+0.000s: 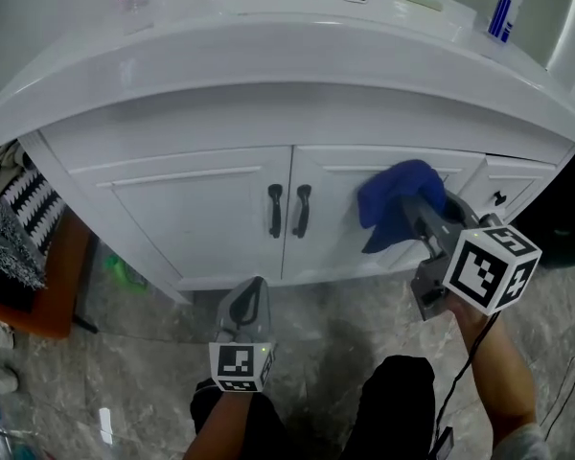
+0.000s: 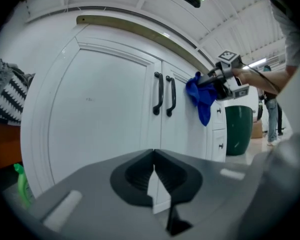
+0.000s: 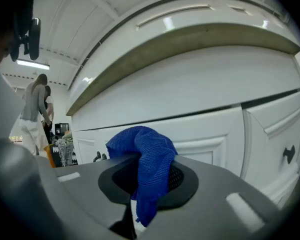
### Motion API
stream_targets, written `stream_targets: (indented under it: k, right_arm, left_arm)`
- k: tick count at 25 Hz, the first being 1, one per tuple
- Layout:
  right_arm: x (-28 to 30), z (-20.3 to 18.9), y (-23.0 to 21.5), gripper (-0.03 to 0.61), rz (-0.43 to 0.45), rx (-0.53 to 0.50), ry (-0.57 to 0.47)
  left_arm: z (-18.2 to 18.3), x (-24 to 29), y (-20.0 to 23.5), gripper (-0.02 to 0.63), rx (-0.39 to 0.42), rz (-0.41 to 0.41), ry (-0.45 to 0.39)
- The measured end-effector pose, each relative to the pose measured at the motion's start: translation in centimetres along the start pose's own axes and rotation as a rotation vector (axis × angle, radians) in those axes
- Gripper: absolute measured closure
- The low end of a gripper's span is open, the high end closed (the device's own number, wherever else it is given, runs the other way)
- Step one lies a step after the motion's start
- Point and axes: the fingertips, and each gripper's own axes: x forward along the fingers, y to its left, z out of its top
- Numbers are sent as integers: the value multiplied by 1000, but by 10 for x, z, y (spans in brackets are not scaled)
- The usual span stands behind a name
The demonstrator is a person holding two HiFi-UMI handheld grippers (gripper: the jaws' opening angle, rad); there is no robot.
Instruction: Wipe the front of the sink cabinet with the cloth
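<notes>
Against the right-hand door of the white panelled sink cabinet [image 1: 196, 209] I hold the crumpled blue woven cloth [image 1: 395, 192]. It is clamped between the jaws of my right gripper [image 1: 414, 211], so a soft wad bulges ahead of the tips and seems to meet the paint before the plastic does. My left gripper [image 1: 253, 290] hangs low before the pair of black door handles [image 1: 289, 210], jaws closed on nothing, probably to stay out of the sweep. I judge most of the front is not yet wiped.
</notes>
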Motion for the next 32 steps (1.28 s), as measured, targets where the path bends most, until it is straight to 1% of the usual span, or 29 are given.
stream_targets:
  k: [3,5,8,11,14,17,21,28,32]
  right_arm:
    - [-4,25,12,518,5,-38,-53]
    - [0,34,21,518,27,-35,-57]
    - [4,35,40,518,103,-47,-57]
    - [11,33,48,518,109,-70,-71]
    - [13,23,48,518,113,-52,-83]
    - [20,6,49,518,110,-52,-75]
    - [38,-44,42,518,116,28,28]
    - [51,-107,37,518,85,35,100]
    - [62,-155,35,518,64,42,181]
  left_arm:
    - [-1,0,2,603,2,0,0]
    - [-1,1,4,603,1,4,-5]
    - [0,0,5,603,-3,4,-9]
    - [0,-2,5,603,-10,7,-12]
    - [1,-4,8,603,-5,8,-11]
    - [-1,-7,8,603,1,8,-2]
    - [0,-9,8,603,4,15,-1]
    - [-1,-13,9,603,12,24,8]
    - [-2,-13,4,603,25,15,11]
